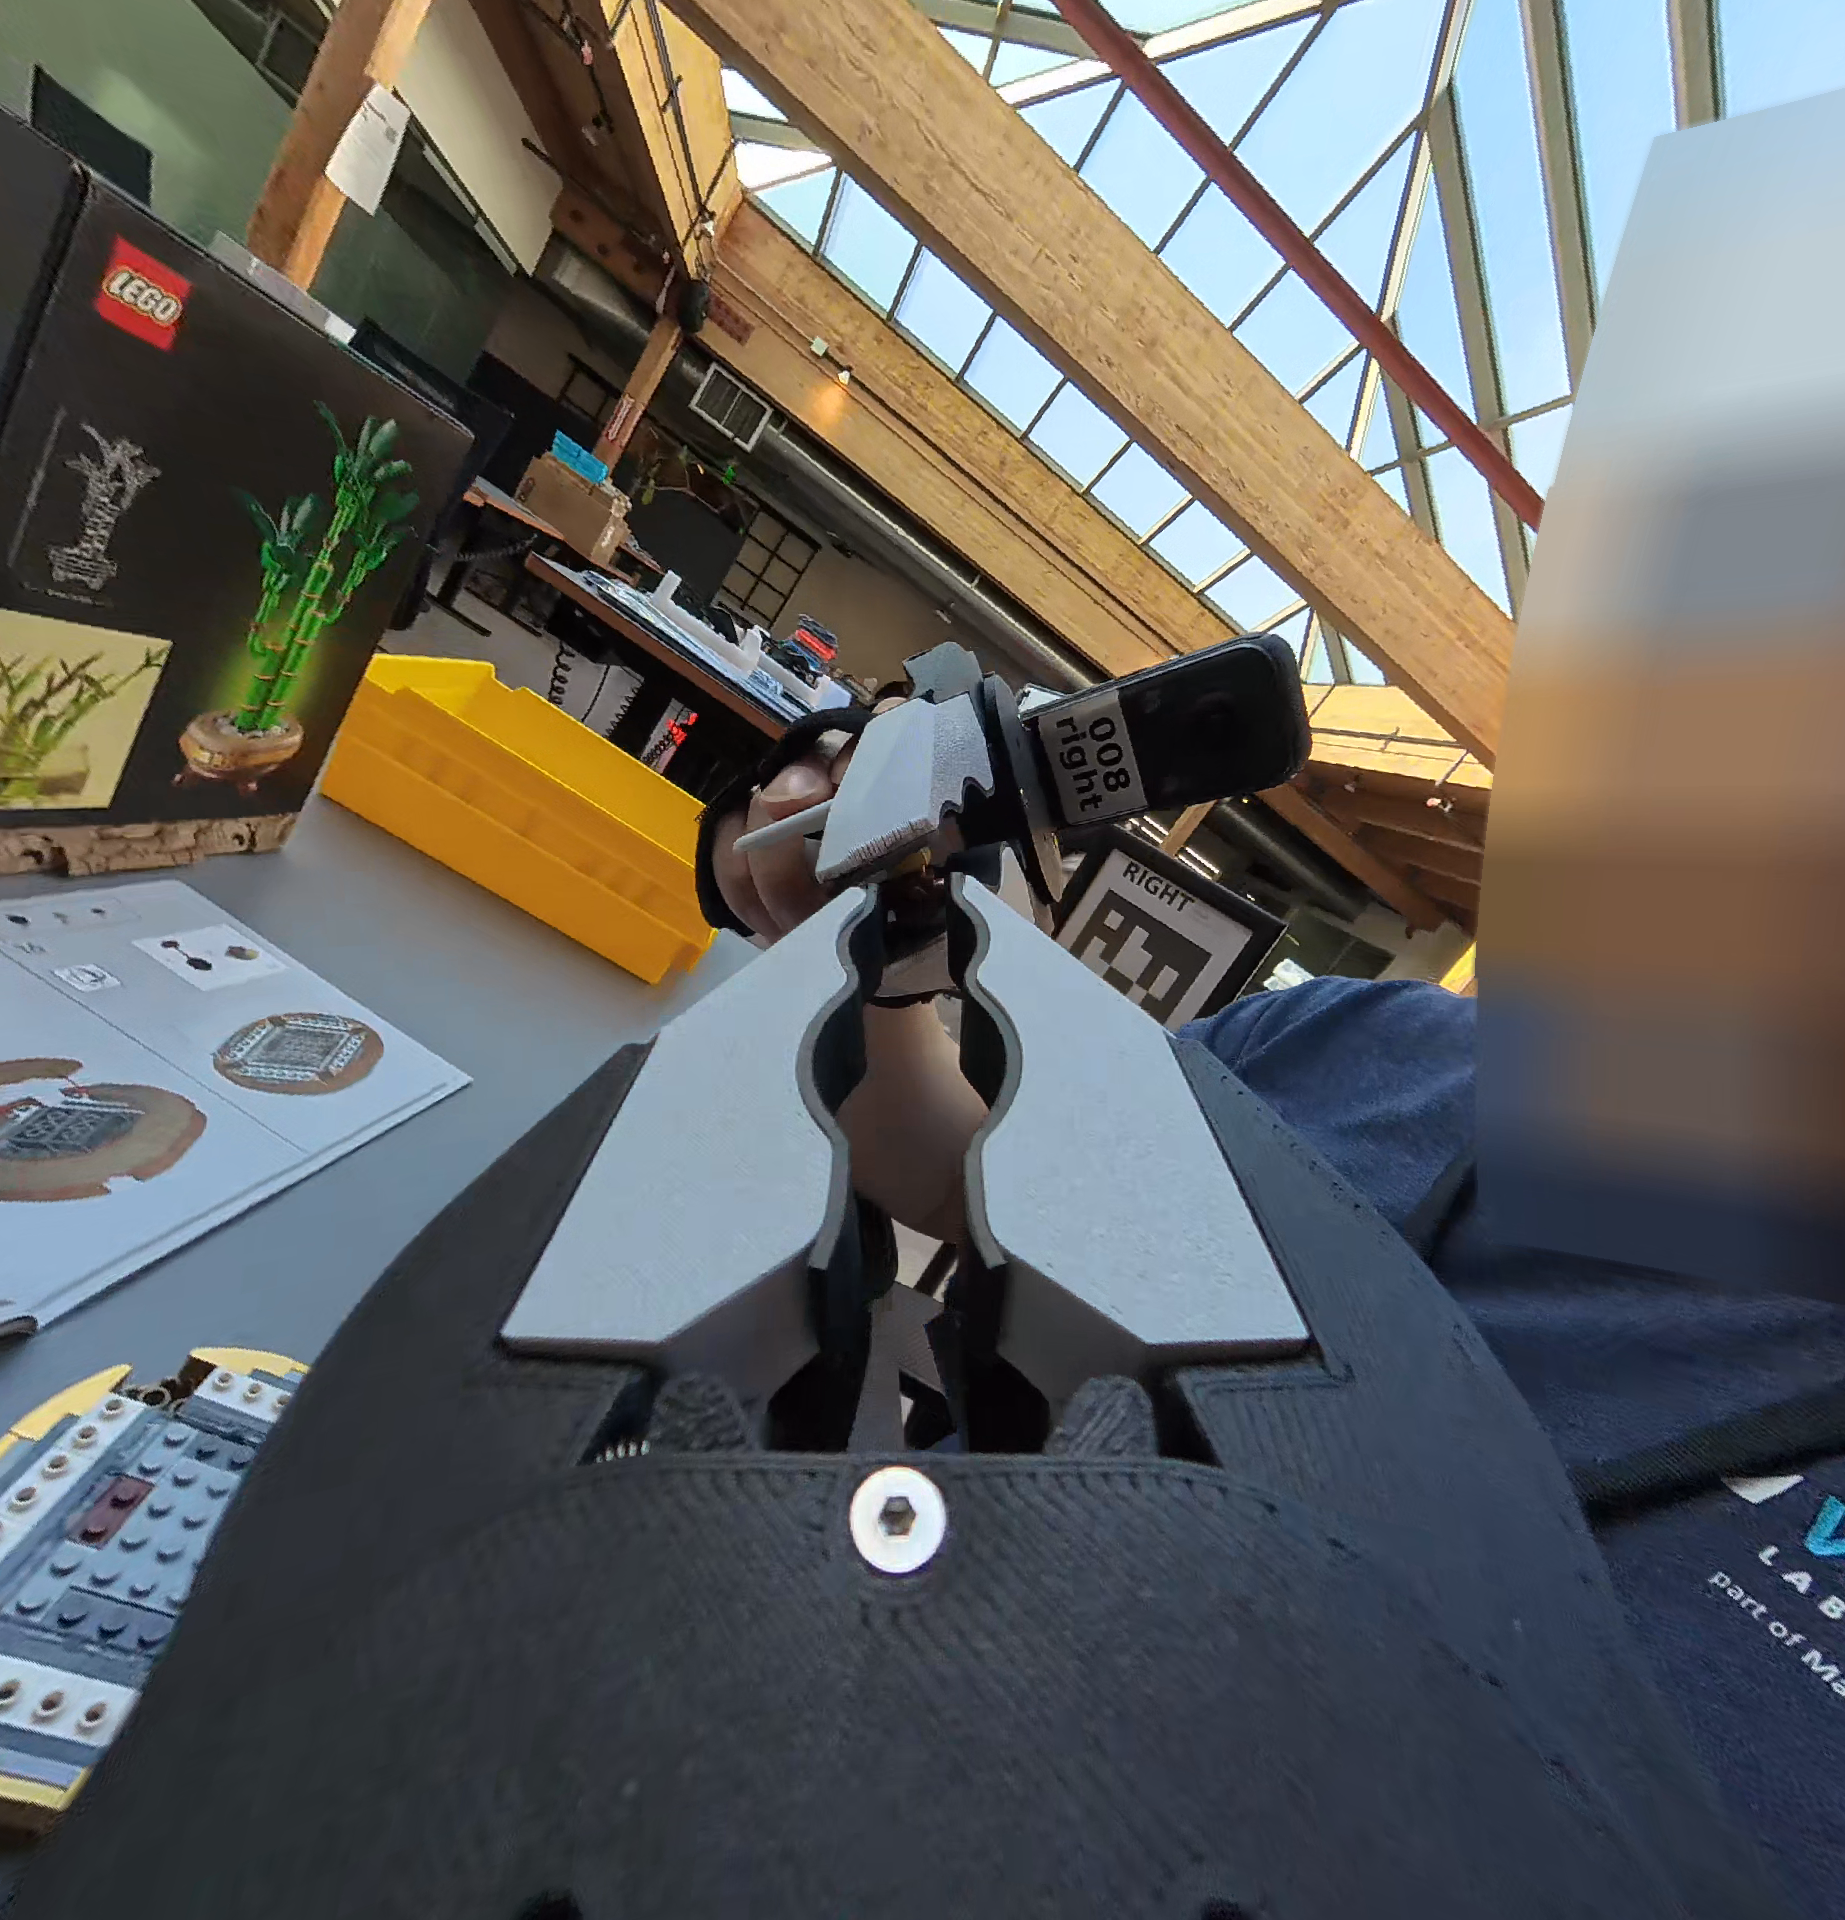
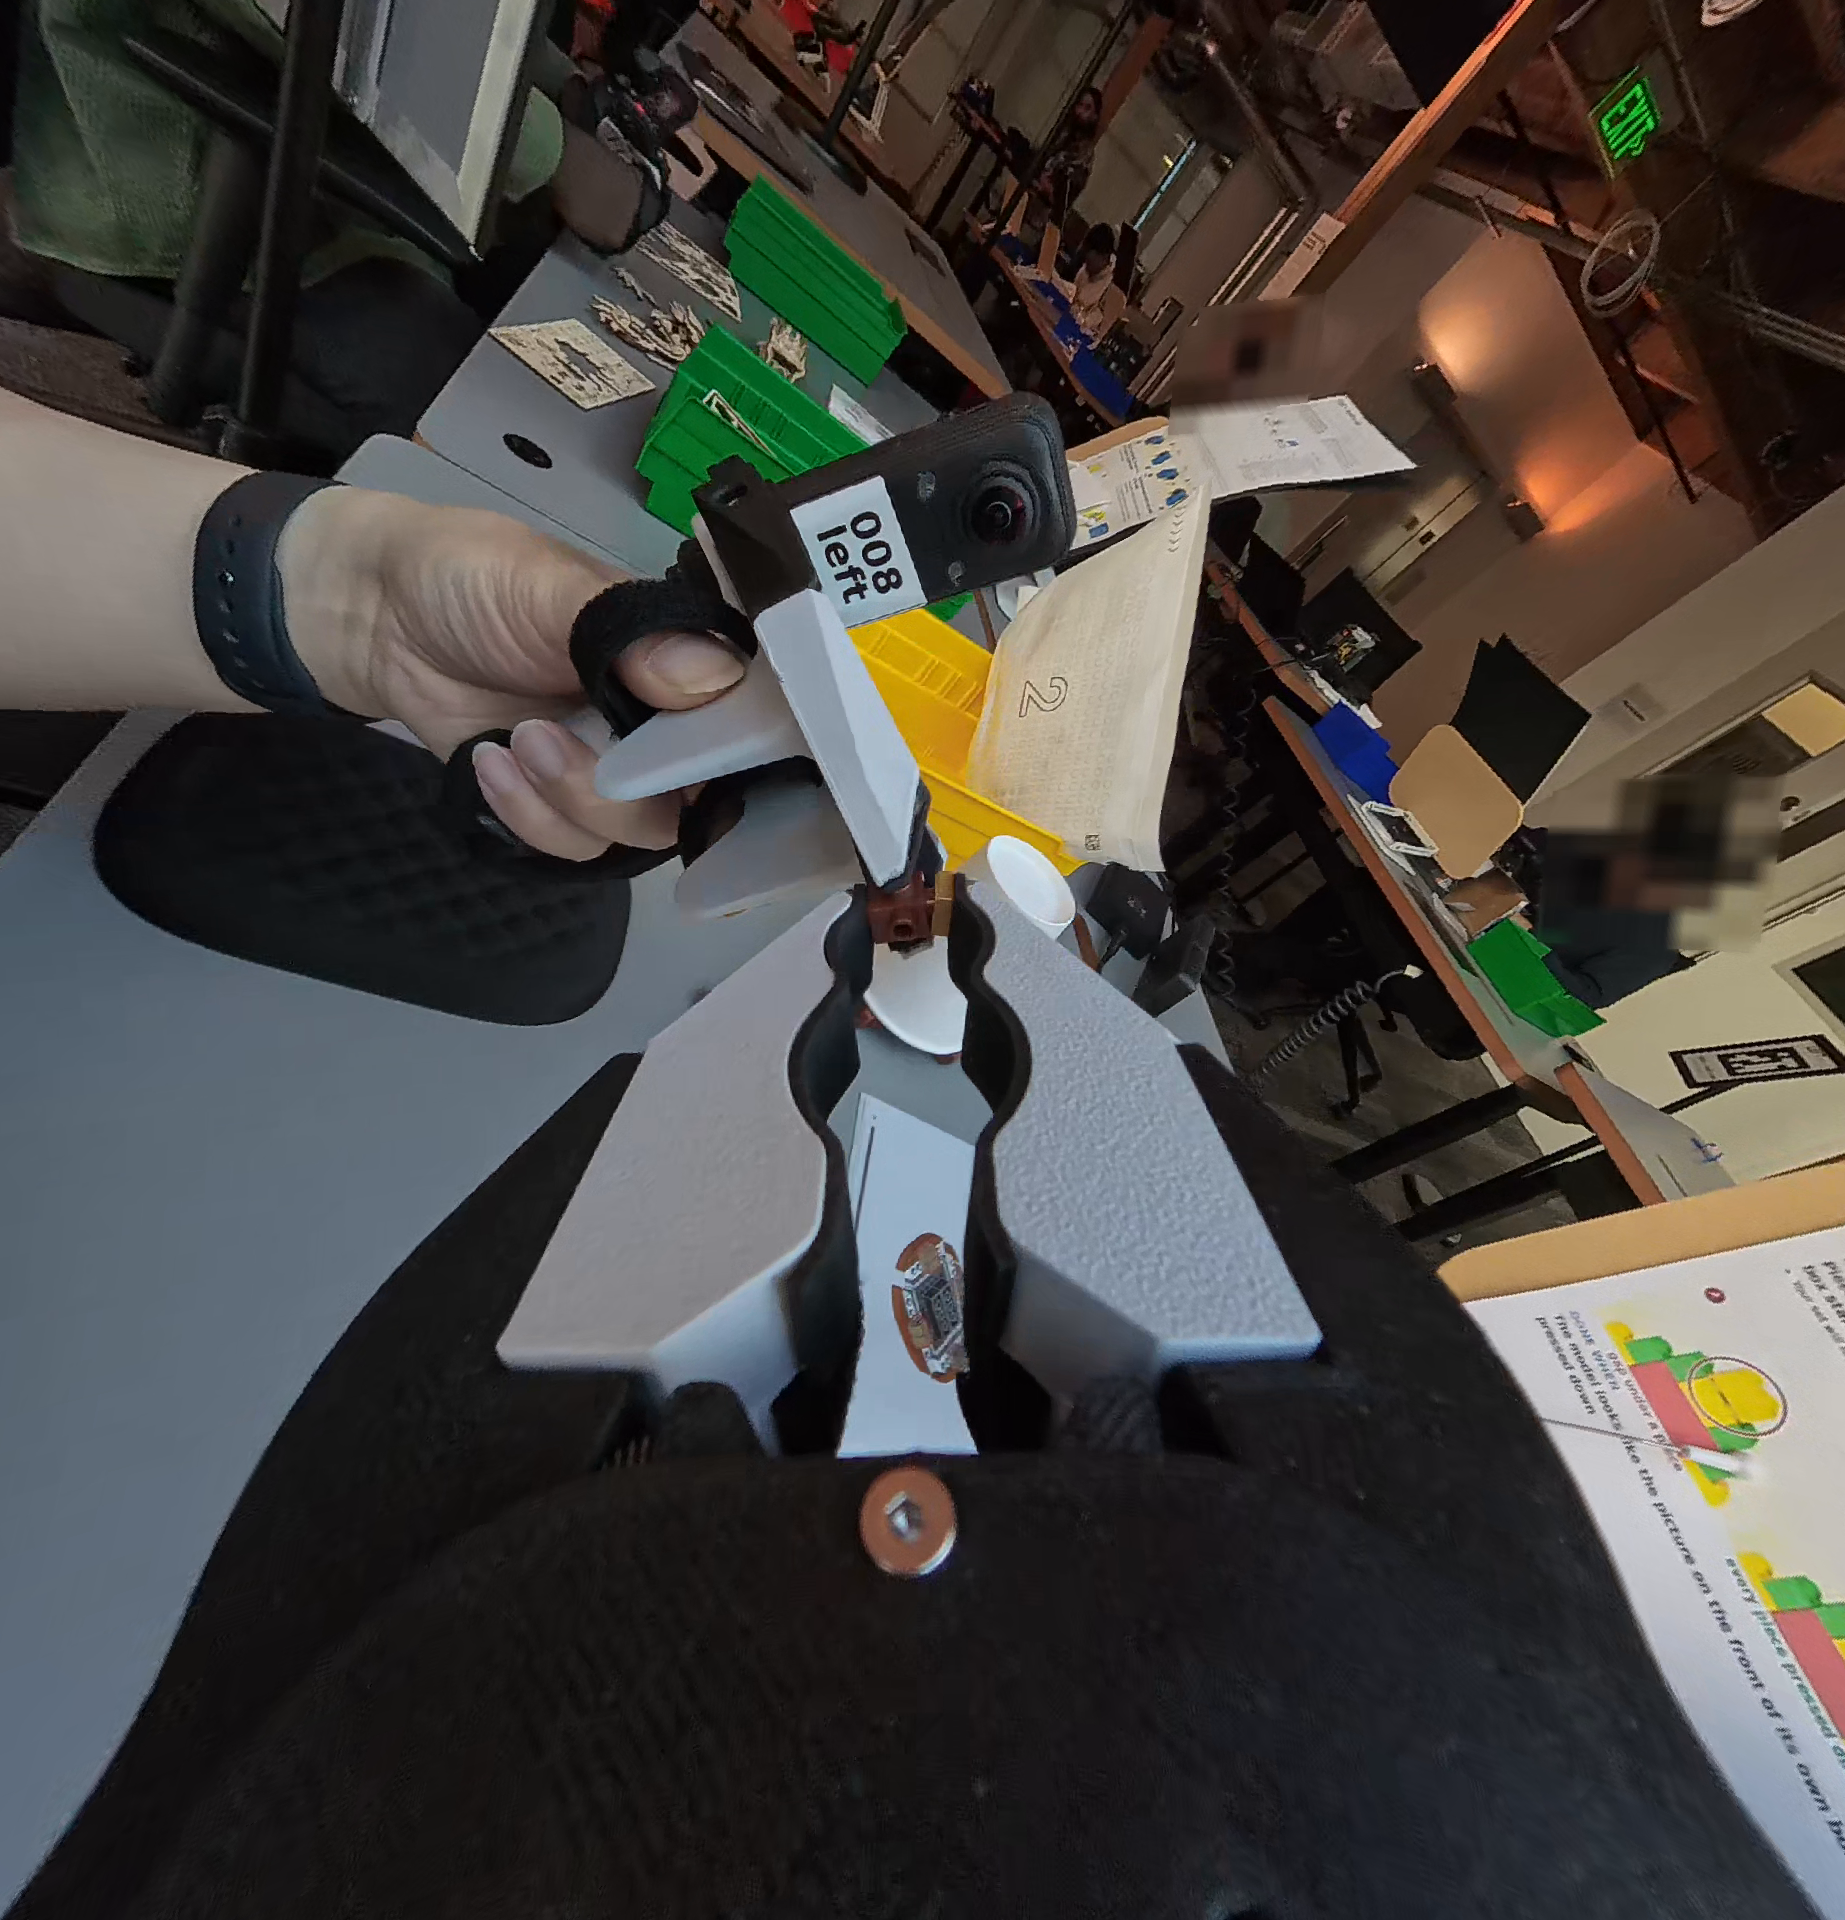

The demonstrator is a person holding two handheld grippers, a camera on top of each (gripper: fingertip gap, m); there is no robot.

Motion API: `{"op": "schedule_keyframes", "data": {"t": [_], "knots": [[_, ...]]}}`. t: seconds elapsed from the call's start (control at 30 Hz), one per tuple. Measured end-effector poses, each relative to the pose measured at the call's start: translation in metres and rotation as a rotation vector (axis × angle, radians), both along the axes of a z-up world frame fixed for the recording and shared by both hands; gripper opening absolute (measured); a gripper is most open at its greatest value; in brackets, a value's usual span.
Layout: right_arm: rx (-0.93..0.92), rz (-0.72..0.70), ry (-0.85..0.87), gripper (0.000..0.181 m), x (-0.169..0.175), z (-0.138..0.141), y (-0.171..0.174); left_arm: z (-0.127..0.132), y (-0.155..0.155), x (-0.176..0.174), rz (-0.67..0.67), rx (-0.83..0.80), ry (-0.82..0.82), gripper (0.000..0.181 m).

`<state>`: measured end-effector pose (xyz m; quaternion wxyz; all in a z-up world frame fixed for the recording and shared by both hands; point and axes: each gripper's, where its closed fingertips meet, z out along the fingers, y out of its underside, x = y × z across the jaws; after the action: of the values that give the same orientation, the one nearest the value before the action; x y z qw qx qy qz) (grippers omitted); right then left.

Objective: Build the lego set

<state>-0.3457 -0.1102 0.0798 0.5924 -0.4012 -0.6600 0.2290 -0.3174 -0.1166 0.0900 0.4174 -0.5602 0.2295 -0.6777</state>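
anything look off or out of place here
Nothing stands out. Both grippers meet in mid-air on a small brown lego piece, above the table. The partly built base, open instruction booklet and yellow bin sit tidily; no spilled or damaged parts show.

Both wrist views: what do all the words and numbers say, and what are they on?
I won't repeat writing; here is what bears it.
Black box: red logo.
Camera stickers: on both cameras.
Marker card: one word.
Paper bag: one number.
Green sign: glowing letters.
Booklet, instruction sheet, shirt: small print.
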Motion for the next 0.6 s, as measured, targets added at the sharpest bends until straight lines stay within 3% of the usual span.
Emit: {"op": "schedule_keyframes", "data": {"t": [0.37, 0.6], "knots": [[0.143, -0.132, 0.082, 0.013, 0.012, 0.064, 0.045, 0.063, 0.041, 0.011, 0.004, 0.130, 0.075, 0.010], [0.214, -0.298, 0.184, 0.014, 0.049, 0.078, 0.069, 0.073, 0.061, 0.047, -0.091, 0.160, 0.186, 0.010]]}}
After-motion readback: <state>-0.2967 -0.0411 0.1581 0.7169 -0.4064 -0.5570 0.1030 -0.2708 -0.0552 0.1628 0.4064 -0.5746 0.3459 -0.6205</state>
